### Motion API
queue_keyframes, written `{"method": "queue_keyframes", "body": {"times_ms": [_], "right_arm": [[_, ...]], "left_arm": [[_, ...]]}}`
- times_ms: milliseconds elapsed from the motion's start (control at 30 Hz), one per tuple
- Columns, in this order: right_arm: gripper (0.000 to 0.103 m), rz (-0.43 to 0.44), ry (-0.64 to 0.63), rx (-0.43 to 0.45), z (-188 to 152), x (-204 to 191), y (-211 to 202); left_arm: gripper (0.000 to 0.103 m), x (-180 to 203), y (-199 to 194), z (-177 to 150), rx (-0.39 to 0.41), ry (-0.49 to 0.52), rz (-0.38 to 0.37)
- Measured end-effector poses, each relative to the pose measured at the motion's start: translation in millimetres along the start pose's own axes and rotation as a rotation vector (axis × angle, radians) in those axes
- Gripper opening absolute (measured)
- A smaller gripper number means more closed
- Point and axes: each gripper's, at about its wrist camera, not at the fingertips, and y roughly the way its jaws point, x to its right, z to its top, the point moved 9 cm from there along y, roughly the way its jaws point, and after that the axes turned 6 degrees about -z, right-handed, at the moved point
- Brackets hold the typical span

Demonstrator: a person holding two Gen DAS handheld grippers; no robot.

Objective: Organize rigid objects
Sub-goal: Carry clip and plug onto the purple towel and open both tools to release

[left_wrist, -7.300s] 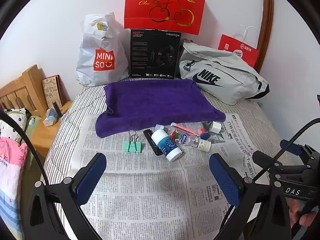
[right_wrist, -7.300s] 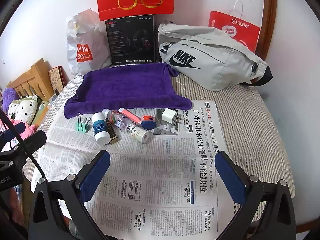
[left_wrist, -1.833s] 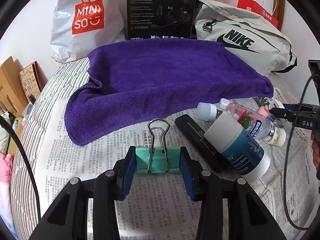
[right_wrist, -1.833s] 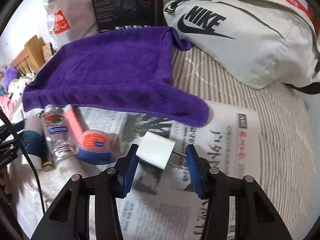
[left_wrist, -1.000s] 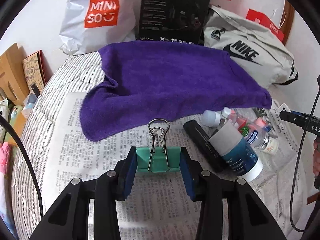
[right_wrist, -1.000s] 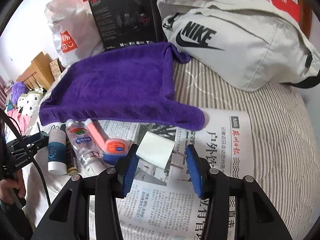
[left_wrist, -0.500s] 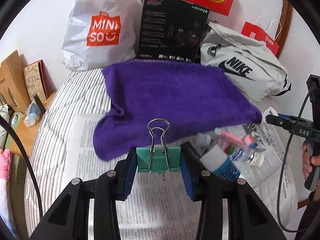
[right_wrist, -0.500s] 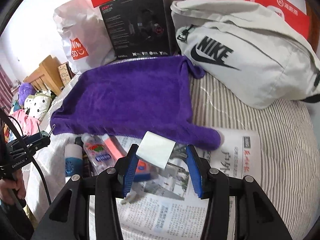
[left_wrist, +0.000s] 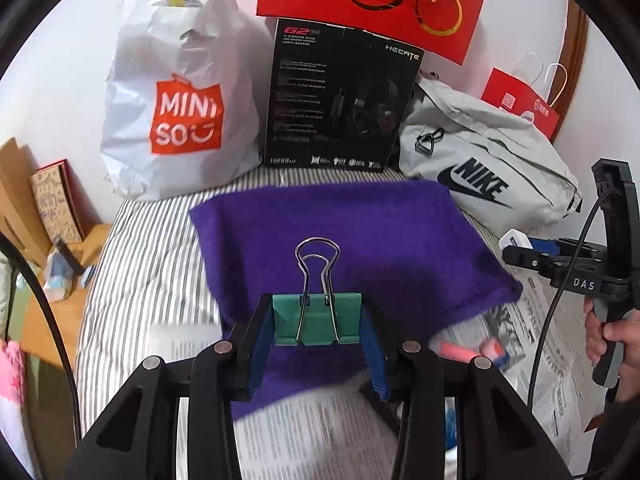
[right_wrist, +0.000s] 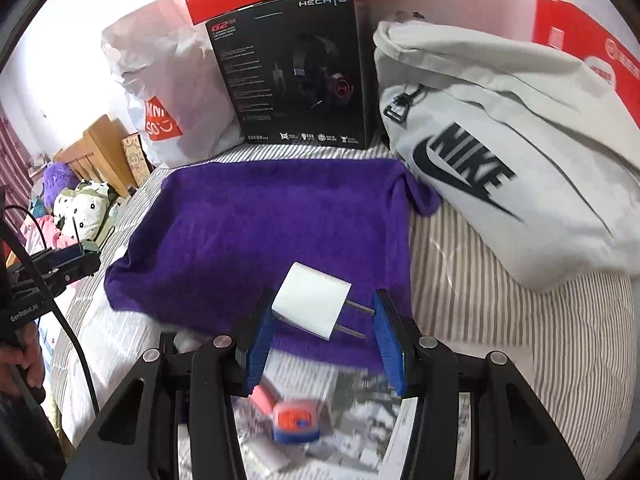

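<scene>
My left gripper [left_wrist: 318, 326] is shut on a green binder clip [left_wrist: 318, 322] and holds it in the air over the near edge of the purple towel [left_wrist: 320, 224]. My right gripper [right_wrist: 322, 318] is shut on a white plug adapter [right_wrist: 310, 304], its prongs pointing right, above the towel's [right_wrist: 260, 216] near edge. The right gripper also shows in the left wrist view [left_wrist: 520, 254] with the adapter [left_wrist: 514, 238]. A pink and orange tube [right_wrist: 294, 420] lies on the newspaper [right_wrist: 416, 420] below; it also shows in the left wrist view [left_wrist: 472, 350].
Against the wall stand a white Miniso bag [left_wrist: 176, 92], a black headset box [left_wrist: 340, 100], a grey Nike bag [left_wrist: 480, 168] and red paper bags [left_wrist: 520, 104]. A wooden bedside stand [left_wrist: 36, 216] is at the left. Striped bedding [right_wrist: 500, 300] lies beside the towel.
Both grippers have risen and moved forward with their objects, from over the newspaper to over the towel's near edge. The bottles have dropped mostly out of view.
</scene>
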Motion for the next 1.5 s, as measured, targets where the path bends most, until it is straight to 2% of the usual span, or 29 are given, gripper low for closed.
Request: {"method": "queue_keyframes", "body": {"times_ms": [233,600,867,1233,1333,1400,1433,1500], "right_arm": [[0.048,0.004,-0.017,-0.004,36.8,0.3,32.5],[0.048,-0.026,-0.018,-0.084,60.9,4.8,107.8],[0.048,-0.066,-0.049,-0.126,59.3,4.0,140.0],[0.048,-0.084,-0.085,-0.145,55.3,2.7,150.2],[0.051,-0.087,-0.106,-0.143,53.1,0.8,147.9],[0.057,-0.083,-0.121,-0.149,51.7,-2.2,149.1],[0.061,-0.080,-0.121,-0.157,48.7,-3.1,148.0],[0.063,-0.068,-0.123,-0.164,44.2,-4.6,144.6]], "left_arm": [[0.039,-5.9,49.1,29.3,-0.016,-0.030,-0.039],[0.039,-22.4,119.8,40.1,-0.094,-0.068,-0.036],[0.039,-24.6,143.8,35.2,-0.146,-0.059,-0.013],[0.039,-22.6,154.0,29.2,-0.198,-0.006,0.035],[0.047,-19.4,154.0,26.4,-0.211,0.017,0.043],[0.065,-16.2,153.3,23.0,-0.221,0.023,0.036],[0.068,-14.6,153.0,20.1,-0.229,0.027,0.038],[0.069,-13.0,151.5,15.8,-0.226,0.047,0.061]]}}
